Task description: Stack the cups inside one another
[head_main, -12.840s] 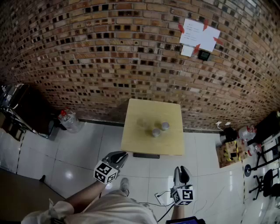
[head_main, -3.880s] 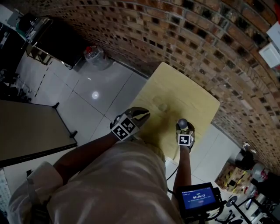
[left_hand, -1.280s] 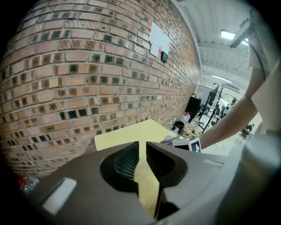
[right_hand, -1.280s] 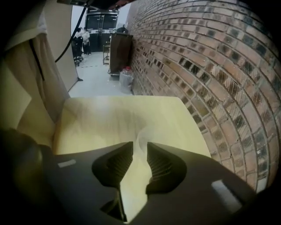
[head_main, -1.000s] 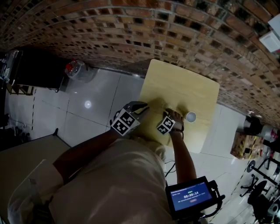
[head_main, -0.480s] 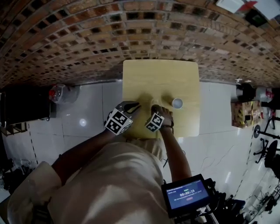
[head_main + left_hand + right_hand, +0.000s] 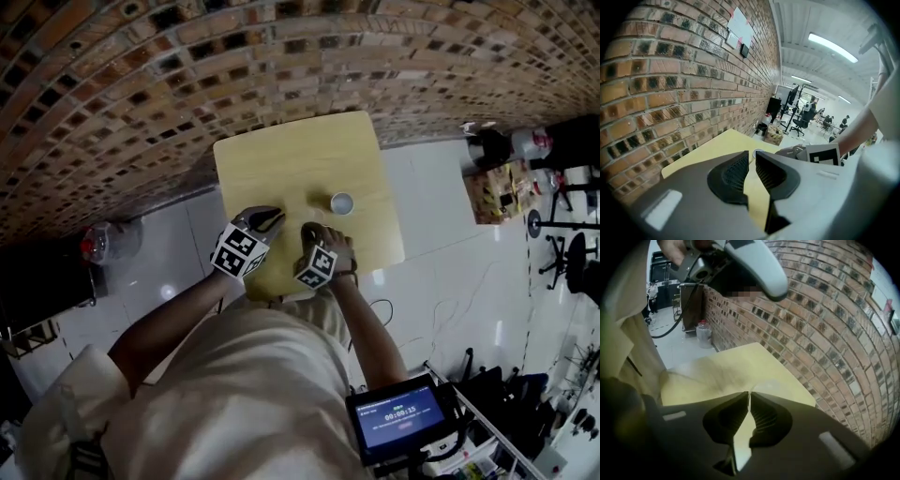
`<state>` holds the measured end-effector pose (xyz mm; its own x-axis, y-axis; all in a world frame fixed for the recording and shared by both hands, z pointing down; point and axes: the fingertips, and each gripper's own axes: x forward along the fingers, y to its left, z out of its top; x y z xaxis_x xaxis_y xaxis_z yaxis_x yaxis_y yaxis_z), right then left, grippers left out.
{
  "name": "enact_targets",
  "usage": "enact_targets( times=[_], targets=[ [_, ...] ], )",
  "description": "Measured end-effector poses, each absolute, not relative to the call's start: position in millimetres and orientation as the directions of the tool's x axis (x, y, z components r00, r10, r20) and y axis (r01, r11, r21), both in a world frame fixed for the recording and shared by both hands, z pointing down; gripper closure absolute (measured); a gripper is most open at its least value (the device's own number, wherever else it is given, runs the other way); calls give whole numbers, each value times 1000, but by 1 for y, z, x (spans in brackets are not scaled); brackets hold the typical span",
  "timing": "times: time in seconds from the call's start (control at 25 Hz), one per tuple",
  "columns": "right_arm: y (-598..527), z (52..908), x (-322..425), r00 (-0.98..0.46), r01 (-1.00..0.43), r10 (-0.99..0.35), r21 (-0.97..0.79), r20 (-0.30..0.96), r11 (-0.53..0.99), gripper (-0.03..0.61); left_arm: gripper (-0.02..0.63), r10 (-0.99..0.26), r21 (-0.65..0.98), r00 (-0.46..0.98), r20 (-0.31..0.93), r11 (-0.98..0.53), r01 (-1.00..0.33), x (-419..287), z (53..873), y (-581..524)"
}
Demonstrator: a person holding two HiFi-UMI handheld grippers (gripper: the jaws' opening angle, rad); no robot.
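Observation:
A small grey cup (image 7: 341, 202) stands upright near the middle of the yellow table (image 7: 281, 155); in the left gripper view the cup (image 7: 757, 152) shows just past the jaws. My right gripper (image 7: 308, 230) hovers over the table's near side, left of that cup. Its jaws are shut on the thin wall of a clear plastic cup (image 7: 708, 376), which shows as a blurred see-through shape in front of them. My left gripper (image 7: 273, 217) is beside it to the left, its jaws a narrow gap apart with nothing between them.
A brick wall (image 7: 234, 66) runs along the table's far edge. White tiled floor surrounds the table. Boxes and bottles (image 7: 497, 178) and black stands sit at the right. A screen with a timer (image 7: 403, 417) hangs by my right side.
The view has swung, so the table now sits further left and up. My right gripper has lifted off the table with the clear cup. The left gripper has shifted alongside it.

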<state>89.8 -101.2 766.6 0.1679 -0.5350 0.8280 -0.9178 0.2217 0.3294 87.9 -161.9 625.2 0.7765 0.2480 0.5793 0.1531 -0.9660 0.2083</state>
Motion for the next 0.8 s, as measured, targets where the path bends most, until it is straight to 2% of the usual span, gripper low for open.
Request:
enact_targets(
  times=[0.4, 0.8],
  targets=[
    [-70, 718, 121, 253, -918, -545, 376, 799, 125, 558, 549, 285, 217, 779, 558, -957, 195, 106, 625, -149],
    [-42, 710, 154, 292, -916, -510, 391, 809, 95, 558, 551, 281, 210, 783, 556, -958, 194, 109, 629, -141]
  ],
)
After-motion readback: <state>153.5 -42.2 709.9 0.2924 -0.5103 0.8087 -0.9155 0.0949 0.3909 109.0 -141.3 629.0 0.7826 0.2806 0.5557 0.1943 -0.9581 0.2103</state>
